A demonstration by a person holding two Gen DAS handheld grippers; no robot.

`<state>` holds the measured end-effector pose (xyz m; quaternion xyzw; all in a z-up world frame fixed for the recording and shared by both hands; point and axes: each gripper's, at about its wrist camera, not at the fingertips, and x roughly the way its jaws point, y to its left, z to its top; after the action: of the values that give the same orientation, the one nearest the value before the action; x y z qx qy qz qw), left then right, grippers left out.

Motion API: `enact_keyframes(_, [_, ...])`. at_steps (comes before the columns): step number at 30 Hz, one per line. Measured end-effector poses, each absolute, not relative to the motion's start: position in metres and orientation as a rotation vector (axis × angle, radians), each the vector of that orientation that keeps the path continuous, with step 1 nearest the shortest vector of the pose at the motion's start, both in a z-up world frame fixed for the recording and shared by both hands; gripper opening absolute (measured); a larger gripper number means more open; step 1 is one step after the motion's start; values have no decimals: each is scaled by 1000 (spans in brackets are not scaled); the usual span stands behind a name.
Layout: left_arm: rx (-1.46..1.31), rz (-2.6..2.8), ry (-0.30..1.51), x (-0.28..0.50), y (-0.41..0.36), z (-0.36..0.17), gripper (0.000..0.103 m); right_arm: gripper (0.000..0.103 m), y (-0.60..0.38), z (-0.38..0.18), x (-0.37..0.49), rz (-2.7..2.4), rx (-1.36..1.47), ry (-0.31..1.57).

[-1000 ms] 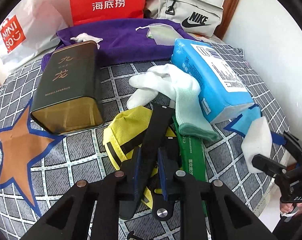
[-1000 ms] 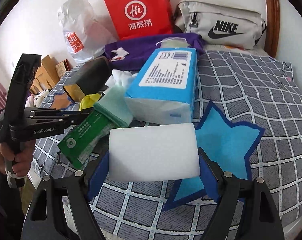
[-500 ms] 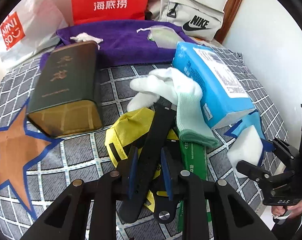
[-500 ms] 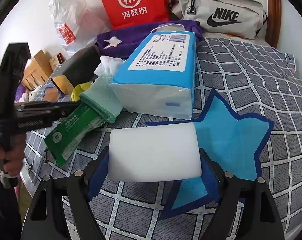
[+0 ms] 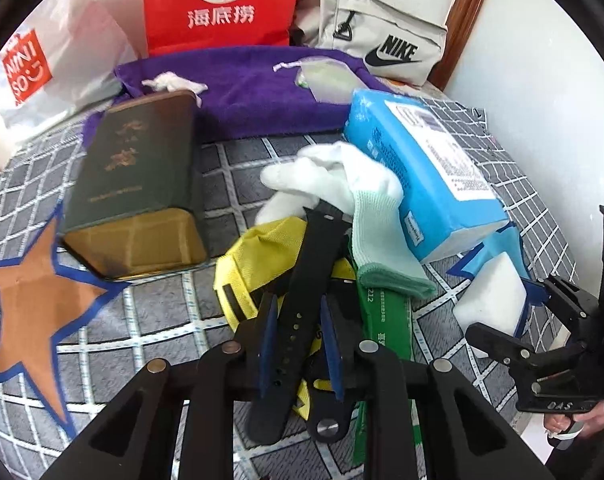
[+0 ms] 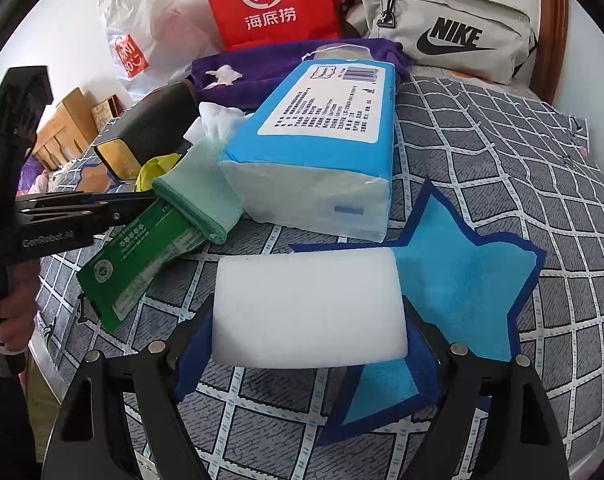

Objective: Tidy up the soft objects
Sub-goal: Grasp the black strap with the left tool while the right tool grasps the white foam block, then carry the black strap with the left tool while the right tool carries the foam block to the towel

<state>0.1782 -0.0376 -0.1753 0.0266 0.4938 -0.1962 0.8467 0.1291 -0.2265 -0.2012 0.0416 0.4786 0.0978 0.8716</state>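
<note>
Soft things are lying in a heap on the bed, which has a grey checked cover: a white glove, a yellow cloth, a green packet and a blue tissue pack.

The left hand-held gripper has just closed the last small gap, and its blue pads are now pinching a black strap that is lying over the yellow cloth. A second ago the pads were only loosely around it. I judge that the strap is now secured and is ready to be lifted out of the heap.

The right hand-held gripper is holding a white sponge between its widely spread jaws, as it did a second ago. The sponge is now hanging over the edge of a blue star, nearer to it than before, so this star is probably its place.

Readable writing: "Hi" with Chinese characters on the red bag, "NIKE" on the grey pouch, "MINISO" on the plastic bag, and "GenRobot.AI" on the left hand-held gripper seen from the right. The dark tin is carrying gold characters.
</note>
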Motion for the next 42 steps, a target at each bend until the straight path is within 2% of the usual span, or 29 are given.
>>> enact_keyframes(9, [18,-415,1057,177,-23,-167,5,81,-220,-188,127,234,73,979])
enact_keyframes(13, [-22,-453,1060,179,-24,-167,9,81,-216,-191,126,241,55,991])
enact_keyframes(14, [-14,-461,1055,179,-26,-166,19,81,-217,-192,126,239,54,993])
enact_keyframes(15, [-4,-465,1052,179,-29,-166,33,81,-218,-193,127,237,57,995])
enact_keyframes(17, [27,-466,1042,181,-35,-166,43,81,-219,-195,128,235,65,1000])
enact_keyframes(26, [139,-482,1050,186,-53,-181,42,81,-225,-202,134,236,82,1013])
enact_keyframes(28, [149,-492,1054,186,-54,-183,33,81,-224,-202,134,235,78,1013])
enact_keyframes(29, [142,-501,1062,186,-55,-184,25,81,-224,-202,134,235,78,1012])
enact_keyframes(42, [99,-467,1044,180,-37,-163,20,81,-229,-177,131,238,83,959])
